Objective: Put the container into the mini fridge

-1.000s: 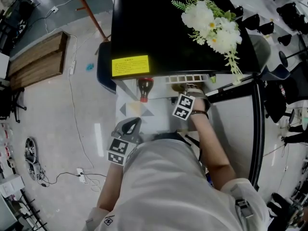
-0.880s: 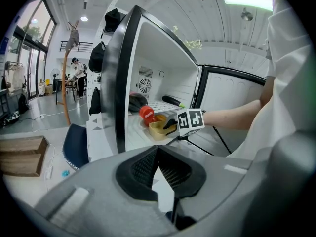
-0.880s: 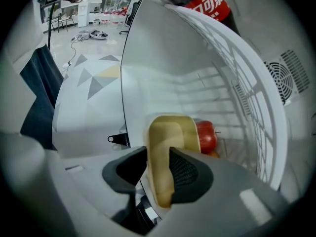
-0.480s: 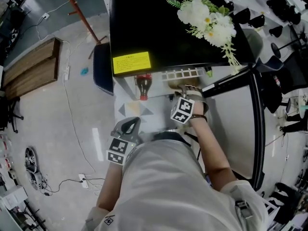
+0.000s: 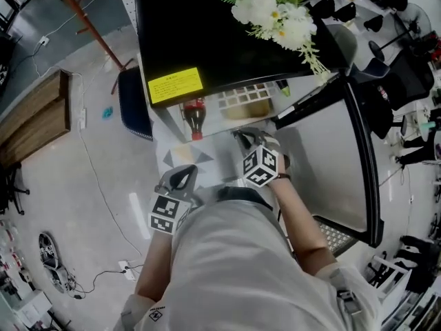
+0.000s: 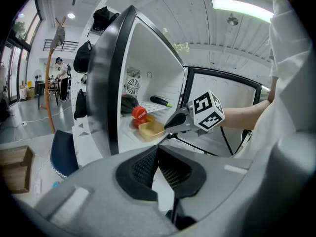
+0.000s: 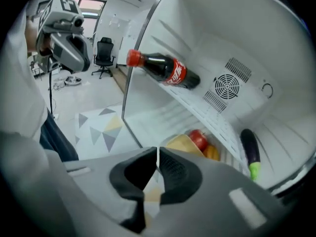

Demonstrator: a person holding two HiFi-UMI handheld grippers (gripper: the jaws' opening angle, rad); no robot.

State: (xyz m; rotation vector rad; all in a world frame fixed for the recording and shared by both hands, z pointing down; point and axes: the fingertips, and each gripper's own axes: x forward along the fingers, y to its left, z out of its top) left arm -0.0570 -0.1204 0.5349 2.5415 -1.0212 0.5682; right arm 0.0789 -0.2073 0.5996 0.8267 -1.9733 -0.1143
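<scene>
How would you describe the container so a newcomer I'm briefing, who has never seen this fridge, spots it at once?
Look into the open mini fridge with the black top. On its floor near the front, below the wire shelf bearing the eggplant, sits the container. It is a shallow, open, tan tub, unlike the dark, red-capped cola bottle nearby.

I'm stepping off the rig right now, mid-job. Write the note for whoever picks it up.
Left gripper: fingers together, empty, held back from the mini fridge.
Right gripper: fingers closing with nothing between them, just outside the fridge opening.
Container: inside the fridge, below the wire shelf, near the front, free of both grippers.
Done: container is in.
Left: door stands open; probably shut it.
</scene>
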